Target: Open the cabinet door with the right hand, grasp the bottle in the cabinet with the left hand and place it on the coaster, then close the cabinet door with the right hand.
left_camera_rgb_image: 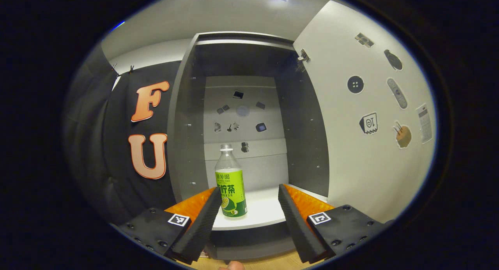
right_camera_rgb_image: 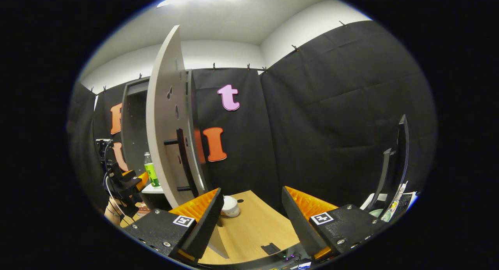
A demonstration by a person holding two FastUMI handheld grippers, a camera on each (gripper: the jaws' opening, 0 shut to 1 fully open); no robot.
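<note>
left gripper (left_camera_rgb_image: 246, 215): your fingers are spread wide and aimed into the open cabinet (left_camera_rgb_image: 187, 125), lined up so the bottle sits between them.
bottle (left_camera_rgb_image: 230, 182): upright on the white shelf (left_camera_rgb_image: 265, 215), near its front edge, just past your left finger, untouched.
cabinet door (right_camera_rgb_image: 167, 118): swung wide, so your reach is clear.
right gripper (right_camera_rgb_image: 251, 219): fingers spread, empty, held near the door's edge, ready to close it later.
table (right_camera_rgb_image: 253, 227): a small white round object (right_camera_rgb_image: 230, 206), possibly the coaster; you cannot tell.

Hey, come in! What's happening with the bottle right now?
Both grippers open, left gripper lined up on bottle. Bottle upright in cabinet. Door open, path clear.
</note>
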